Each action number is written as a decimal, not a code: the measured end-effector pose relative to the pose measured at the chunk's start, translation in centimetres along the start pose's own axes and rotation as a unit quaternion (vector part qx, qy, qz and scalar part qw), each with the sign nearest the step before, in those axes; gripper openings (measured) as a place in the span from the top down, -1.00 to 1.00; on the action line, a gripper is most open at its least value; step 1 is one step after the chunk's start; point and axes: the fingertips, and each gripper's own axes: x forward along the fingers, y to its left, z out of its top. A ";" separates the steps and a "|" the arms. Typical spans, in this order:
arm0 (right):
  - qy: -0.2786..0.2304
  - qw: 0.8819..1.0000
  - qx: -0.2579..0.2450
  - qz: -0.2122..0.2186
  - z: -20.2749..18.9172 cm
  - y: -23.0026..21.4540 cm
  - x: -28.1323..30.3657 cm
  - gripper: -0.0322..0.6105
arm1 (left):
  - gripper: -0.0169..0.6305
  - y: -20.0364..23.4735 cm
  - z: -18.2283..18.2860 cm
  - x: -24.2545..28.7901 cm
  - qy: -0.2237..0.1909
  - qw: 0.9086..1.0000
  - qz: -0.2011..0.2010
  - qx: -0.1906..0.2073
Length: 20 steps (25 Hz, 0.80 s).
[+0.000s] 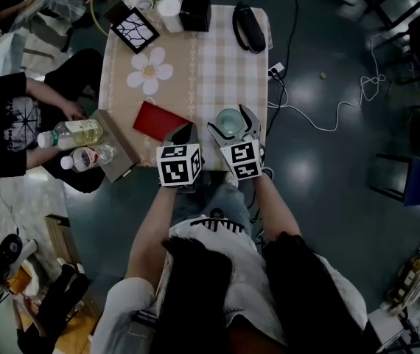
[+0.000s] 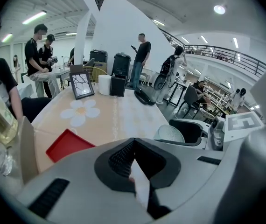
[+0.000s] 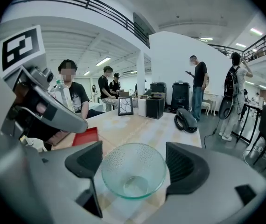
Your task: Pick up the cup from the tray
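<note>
A clear glass cup, bowl-shaped, stands on the checked tablecloth near the table's front right corner, to the right of the red tray. My right gripper is open, with one jaw on each side of the cup and a gap at both pads. The right gripper does not touch the glass. My left gripper is over the table's front edge beside the tray, its jaws shut on nothing. From the left gripper the cup shows at the right. Nothing lies in the tray.
Two bottles lie on a cardboard box at the table's left edge, by a seated person. At the far end stand a framed picture, a white roll, a black box and a black case.
</note>
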 end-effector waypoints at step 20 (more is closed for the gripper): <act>-0.027 0.999 0.004 0.016 5.7 0.2 -4.8 -0.37 | 0.93 -2.4 1.8 -2.2 -0.056 0.998 0.004 -0.031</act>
